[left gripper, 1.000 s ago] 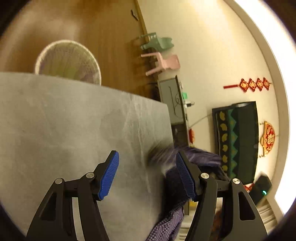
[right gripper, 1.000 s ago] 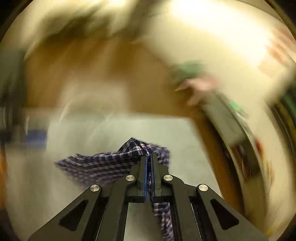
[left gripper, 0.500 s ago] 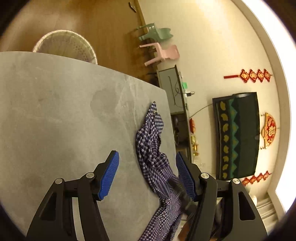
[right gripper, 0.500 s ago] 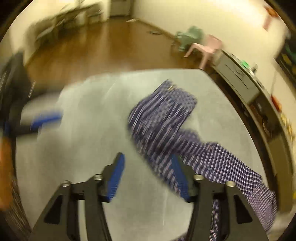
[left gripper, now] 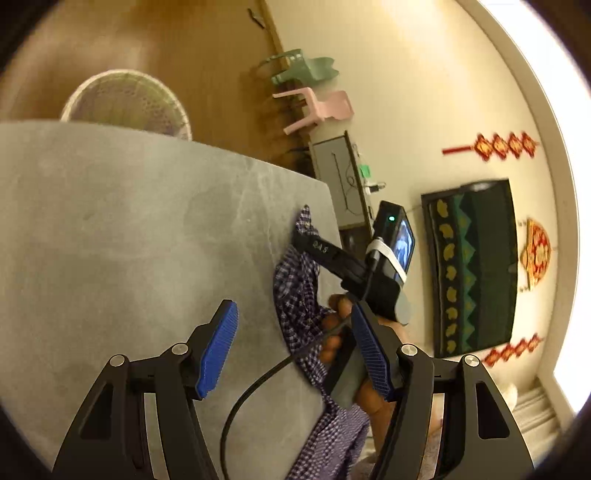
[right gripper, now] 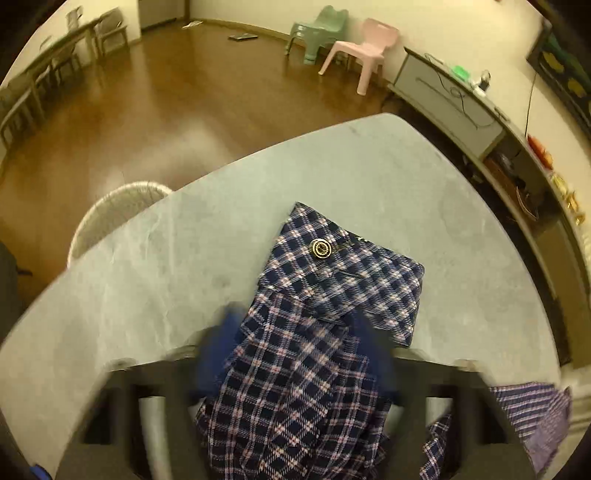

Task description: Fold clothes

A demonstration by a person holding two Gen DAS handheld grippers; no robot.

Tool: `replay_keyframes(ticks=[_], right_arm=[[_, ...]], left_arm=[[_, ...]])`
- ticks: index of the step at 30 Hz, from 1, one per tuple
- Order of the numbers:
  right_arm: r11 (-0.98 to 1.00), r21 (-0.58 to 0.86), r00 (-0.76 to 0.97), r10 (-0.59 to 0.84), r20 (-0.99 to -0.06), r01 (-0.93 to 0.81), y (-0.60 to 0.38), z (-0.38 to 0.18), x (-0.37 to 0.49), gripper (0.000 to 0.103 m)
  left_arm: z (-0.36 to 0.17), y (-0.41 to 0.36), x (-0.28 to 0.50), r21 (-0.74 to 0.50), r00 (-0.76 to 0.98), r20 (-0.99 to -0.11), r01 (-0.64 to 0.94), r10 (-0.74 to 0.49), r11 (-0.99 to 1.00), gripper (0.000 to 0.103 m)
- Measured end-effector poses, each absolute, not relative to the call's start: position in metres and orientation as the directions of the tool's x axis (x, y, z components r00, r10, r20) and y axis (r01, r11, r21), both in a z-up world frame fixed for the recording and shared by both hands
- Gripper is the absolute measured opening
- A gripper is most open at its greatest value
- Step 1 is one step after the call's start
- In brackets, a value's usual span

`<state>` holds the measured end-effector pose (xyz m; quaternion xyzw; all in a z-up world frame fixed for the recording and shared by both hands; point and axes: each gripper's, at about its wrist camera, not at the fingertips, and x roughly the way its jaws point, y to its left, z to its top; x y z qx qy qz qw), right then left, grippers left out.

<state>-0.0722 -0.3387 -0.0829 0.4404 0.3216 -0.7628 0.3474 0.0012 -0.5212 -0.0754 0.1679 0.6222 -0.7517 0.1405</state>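
Right wrist view: my right gripper (right gripper: 295, 354) is closing around the plaid garment (right gripper: 332, 295) on the grey table (right gripper: 147, 277). My left gripper (left gripper: 291, 350) stands spread, empty; a basket (left gripper: 125, 99) sits beyond the table.

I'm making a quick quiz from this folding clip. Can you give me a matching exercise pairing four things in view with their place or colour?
Things:
1. plaid garment
2. white basket
3. pink chair
4. left hand-held gripper

Descriptions:
A. on the floor beyond the table's far edge
B. jaws apart, nothing between them
C. beside a green chair near the wall
D. lying on the grey table, button facing up

Pairs: 1-D, 2-A, 3-C, 4-B
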Motion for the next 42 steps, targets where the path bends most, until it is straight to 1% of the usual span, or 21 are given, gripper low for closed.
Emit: replay_keyframes(ticks=[1, 2, 3, 5, 9, 11, 15, 17, 20, 22, 23, 24, 25, 26, 27, 28, 31, 34, 36, 39, 42], right_arm=[[-0.553, -0.197, -0.384, -0.245, -0.890, 0.809, -0.337, -0.080, -0.073, 0.013], [-0.548, -0.181, -0.373, -0.262, -0.890, 0.817, -0.335, -0.074, -0.072, 0.003], [-0.553, -0.193, -0.393, -0.270, -0.879, 0.811, -0.330, -0.063, -0.071, 0.004], [-0.570, -0.179, -0.427, -0.337, -0.839, 0.802, -0.310, -0.025, -0.067, 0.004], [-0.634, -0.141, -0.505, -0.441, -0.742, 0.761, -0.238, 0.072, -0.070, 0.003], [-0.689, -0.137, -0.566, -0.447, -0.693, 0.712, -0.187, 0.123, -0.082, 0.003], [-0.801, -0.096, -0.662, -0.414, -0.625, 0.592, -0.083, 0.197, -0.105, 0.003], [-0.838, -0.062, -0.685, -0.398, -0.610, 0.542, -0.038, 0.215, -0.114, 0.003], [-0.885, 0.010, -0.708, -0.379, -0.595, 0.465, 0.029, 0.236, -0.129, 0.003], [-0.898, 0.063, -0.703, -0.382, -0.600, 0.435, 0.056, 0.240, -0.136, 0.003], [-0.904, 0.086, -0.697, -0.381, -0.607, 0.420, 0.069, 0.237, -0.141, 0.003], [-0.908, 0.107, -0.693, -0.381, -0.612, 0.405, 0.081, 0.234, -0.145, 0.003], [-0.910, 0.122, -0.691, -0.383, -0.613, 0.396, 0.091, 0.231, -0.147, 0.003], [-0.912, 0.137, -0.689, -0.385, -0.614, 0.387, 0.101, 0.229, -0.150, 0.003], [-0.912, 0.152, -0.691, -0.389, -0.610, 0.380, 0.108, 0.229, -0.153, 0.003], [-0.913, 0.162, -0.696, -0.392, -0.601, 0.375, 0.115, 0.228, -0.154, 0.003], [-0.914, 0.194, -0.715, -0.400, -0.574, 0.356, 0.137, 0.228, -0.160, 0.003], [-0.920, 0.235, -0.754, -0.392, -0.527, 0.314, 0.181, 0.243, -0.172, 0.003], [-0.921, 0.263, -0.779, -0.384, -0.496, 0.287, 0.211, 0.253, -0.179, 0.003], [-0.928, 0.298, -0.823, -0.343, -0.453, 0.222, 0.279, 0.270, -0.181, 0.003], [-0.940, 0.314, -0.854, -0.272, -0.444, 0.136, 0.354, 0.260, -0.175, 0.003]], left_arm=[[-0.074, -0.522, 0.000, -0.884, -0.904, -0.429, 0.420, -0.002, -0.204, 0.067], [-0.074, -0.523, 0.000, -0.882, -0.904, -0.429, 0.418, -0.001, -0.218, 0.067], [-0.073, -0.522, -0.002, -0.879, -0.904, -0.428, 0.415, 0.005, -0.233, 0.067], [-0.072, -0.521, -0.005, -0.876, -0.904, -0.427, 0.407, 0.022, -0.259, 0.067], [-0.066, -0.496, -0.025, -0.867, -0.895, -0.420, 0.348, 0.149, -0.356, 0.067], [-0.060, -0.472, -0.036, -0.851, -0.875, -0.427, 0.304, 0.228, -0.429, 0.067], [-0.049, -0.386, -0.044, -0.767, -0.779, -0.486, 0.162, 0.397, -0.621, 0.067], [-0.053, -0.349, -0.035, -0.732, -0.749, -0.510, 0.118, 0.423, -0.671, 0.067], [-0.072, -0.292, -0.018, -0.673, -0.681, -0.579, 0.090, 0.448, -0.734, 0.067], [-0.087, -0.261, -0.009, -0.596, -0.635, -0.656, 0.102, 0.409, -0.797, 0.067], [-0.089, -0.254, -0.006, -0.573, -0.631, -0.667, 0.096, 0.396, -0.814, 0.065], [-0.086, -0.243, 0.002, -0.522, -0.650, -0.672, 0.077, 0.354, -0.850, 0.065], [-0.085, -0.234, 0.004, -0.477, -0.646, -0.691, 0.070, 0.324, -0.876, 0.049], [-0.085, -0.227, 0.006, -0.433, -0.637, -0.713, 0.075, 0.291, -0.898, 0.001], [-0.086, -0.221, 0.007, -0.390, -0.629, -0.733, 0.079, 0.257, -0.918, 0.005], [-0.084, -0.217, 0.008, -0.374, -0.635, -0.734, 0.081, 0.241, -0.924, 0.003], [-0.063, -0.207, 0.003, -0.298, -0.682, -0.711, 0.069, 0.173, -0.952, 0.002], [-0.039, -0.187, 0.007, -0.248, -0.716, -0.680, 0.021, 0.159, -0.969, 0.002], [-0.022, -0.163, 0.010, -0.197, -0.727, -0.667, -0.039, 0.163, -0.980, 0.002], [-0.004, -0.118, 0.016, -0.136, -0.728, -0.654, -0.156, 0.207, -0.978, 0.002], [0.007, -0.069, 0.015, -0.096, -0.700, -0.663, -0.274, 0.267, -0.957, 0.002]])
